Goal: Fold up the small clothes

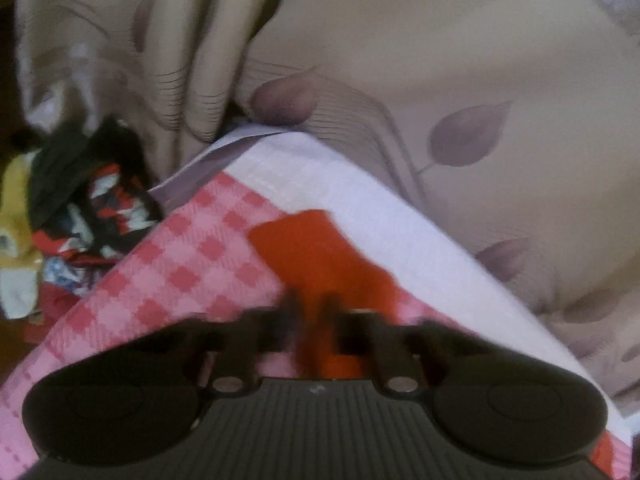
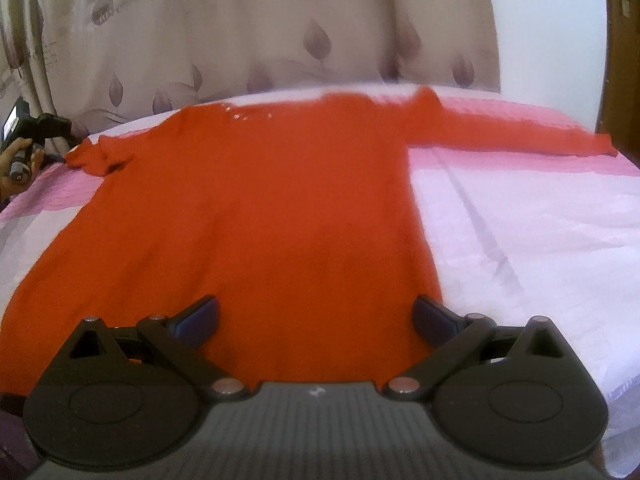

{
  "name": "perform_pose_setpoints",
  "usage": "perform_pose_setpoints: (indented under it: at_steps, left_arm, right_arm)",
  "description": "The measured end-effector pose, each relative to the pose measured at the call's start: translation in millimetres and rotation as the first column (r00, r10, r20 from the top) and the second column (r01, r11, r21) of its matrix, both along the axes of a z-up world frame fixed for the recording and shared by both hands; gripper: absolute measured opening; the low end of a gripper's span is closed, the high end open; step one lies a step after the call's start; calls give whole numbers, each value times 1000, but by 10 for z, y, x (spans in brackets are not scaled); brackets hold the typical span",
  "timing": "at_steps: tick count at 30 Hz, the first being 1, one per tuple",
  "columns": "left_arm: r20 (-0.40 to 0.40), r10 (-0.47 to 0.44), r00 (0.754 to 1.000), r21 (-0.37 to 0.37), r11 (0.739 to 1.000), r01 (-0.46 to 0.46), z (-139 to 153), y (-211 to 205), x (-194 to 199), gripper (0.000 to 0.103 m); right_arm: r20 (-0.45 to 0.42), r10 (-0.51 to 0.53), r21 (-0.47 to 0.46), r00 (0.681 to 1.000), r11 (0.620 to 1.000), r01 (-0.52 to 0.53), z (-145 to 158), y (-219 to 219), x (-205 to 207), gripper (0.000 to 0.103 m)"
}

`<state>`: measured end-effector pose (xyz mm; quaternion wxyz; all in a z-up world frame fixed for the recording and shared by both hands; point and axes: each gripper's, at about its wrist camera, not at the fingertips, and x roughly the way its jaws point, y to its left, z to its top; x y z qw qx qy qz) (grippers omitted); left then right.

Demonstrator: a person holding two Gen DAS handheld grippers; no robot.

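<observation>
A red long-sleeved garment [image 2: 256, 216] lies spread flat on a pink and white cloth [image 2: 520, 232], neck at the far side, one sleeve [image 2: 520, 136] stretched to the right, the other bunched at the far left [image 2: 96, 156]. My right gripper [image 2: 316, 316] is open, hovering over the garment's near hem. In the left wrist view, my left gripper [image 1: 310, 308] is shut on the red fabric [image 1: 316, 252] of the left sleeve, over the pink checked part of the cloth [image 1: 184, 264]. My left gripper also shows at the far left edge of the right wrist view [image 2: 28, 140].
A beige curtain with purple leaf print [image 2: 240, 32] hangs behind the surface. A heap of mixed clothes [image 1: 76, 208] lies to the left beyond the cloth's edge. A brown door frame [image 2: 620, 60] stands at the right.
</observation>
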<state>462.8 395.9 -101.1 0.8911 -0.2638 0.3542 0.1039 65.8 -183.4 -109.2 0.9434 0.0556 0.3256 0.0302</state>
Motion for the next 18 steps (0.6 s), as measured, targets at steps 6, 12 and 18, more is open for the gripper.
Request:
perform_pose_setpoints:
  at_steps: [6,12,18]
  left_arm:
    - [98,121,988,19,992,-124,138,47,-337,5]
    - [169,214,962,62,972,-227,480,-34,-1225,5]
    - [107,314,944,165,930,-328,413,-207,-1939,5]
  right_arm:
    - [-1,-5,15,1000,1000,5,17,-13,-2,103]
    - [23,-7,53,1000,999,6,43,-80,-54,103]
    - [50,7,89,999,996,-12,77,-108,-144,103]
